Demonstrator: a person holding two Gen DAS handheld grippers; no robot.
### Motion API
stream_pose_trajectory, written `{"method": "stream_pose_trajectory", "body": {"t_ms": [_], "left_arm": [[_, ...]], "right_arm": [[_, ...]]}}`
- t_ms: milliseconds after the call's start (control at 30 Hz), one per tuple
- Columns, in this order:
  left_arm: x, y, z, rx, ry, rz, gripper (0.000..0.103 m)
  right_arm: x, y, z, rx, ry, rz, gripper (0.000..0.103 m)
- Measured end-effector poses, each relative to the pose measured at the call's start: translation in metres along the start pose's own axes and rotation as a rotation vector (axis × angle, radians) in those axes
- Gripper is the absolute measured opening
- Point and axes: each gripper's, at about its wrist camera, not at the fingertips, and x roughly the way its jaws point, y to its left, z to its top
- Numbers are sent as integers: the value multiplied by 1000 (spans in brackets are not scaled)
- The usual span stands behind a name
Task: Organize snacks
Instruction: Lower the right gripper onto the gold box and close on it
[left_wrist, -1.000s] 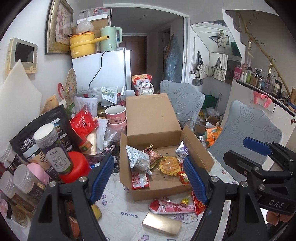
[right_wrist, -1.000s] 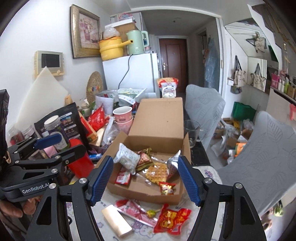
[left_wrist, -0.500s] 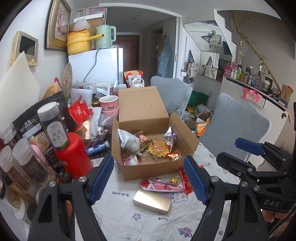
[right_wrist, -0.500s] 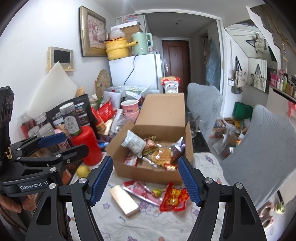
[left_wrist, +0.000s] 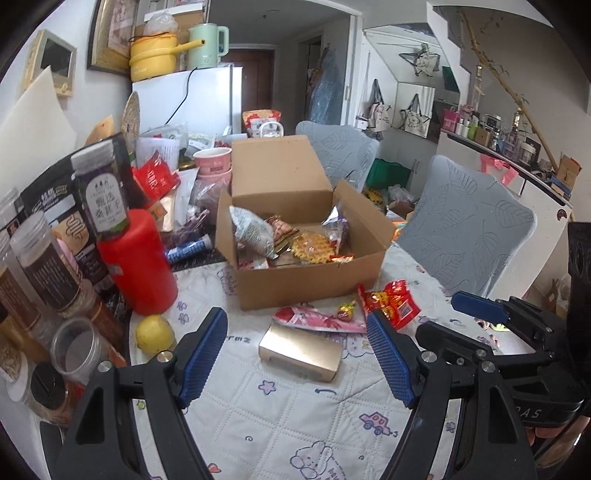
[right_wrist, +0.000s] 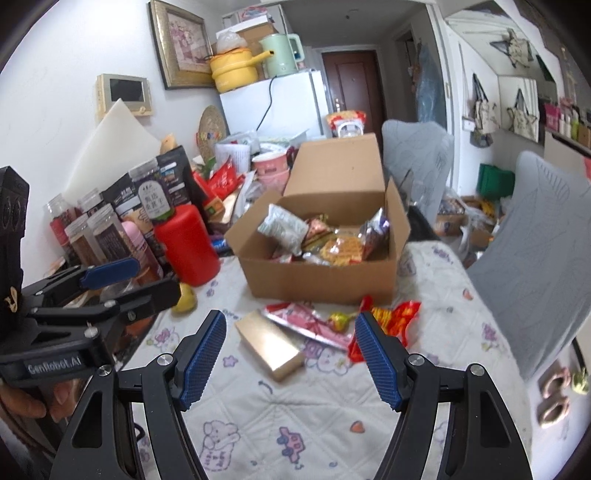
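Observation:
An open cardboard box (left_wrist: 306, 280) (right_wrist: 317, 280) holding several snack packets stands mid-table. In front of it lie a gold box (left_wrist: 300, 352) (right_wrist: 269, 345), a pink packet (left_wrist: 317, 320) (right_wrist: 306, 325), a round foil candy (left_wrist: 345, 310) (right_wrist: 337, 319) and a red packet (left_wrist: 393, 302) (right_wrist: 391, 314). My left gripper (left_wrist: 297, 358) hovers open over the gold box, nothing between its pads. My right gripper (right_wrist: 291, 350) is open too, above the gold box and pink packet. Each gripper shows at the edge of the other's view.
Jars (left_wrist: 33, 258), a red canister (left_wrist: 136, 262) (right_wrist: 186, 247) and a lemon (left_wrist: 155, 334) crowd the table's left side. Pink cups (left_wrist: 212, 164) and bags pile behind the box. Two grey chairs (left_wrist: 469, 225) stand on the right. A quilted cloth (left_wrist: 295, 417) covers the table.
Both grippers have come down and drawn back toward the near table edge, so the box looks farther and more cloth shows. Jaw widths are unchanged.

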Motion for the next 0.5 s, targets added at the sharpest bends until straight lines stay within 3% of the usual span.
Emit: {"method": "stream_pose_trajectory", "body": {"t_ms": [500], "left_arm": [[55, 29, -33, -32, 126, 20, 78]], "right_arm": [[74, -3, -32, 5, 148, 61, 73]]}}
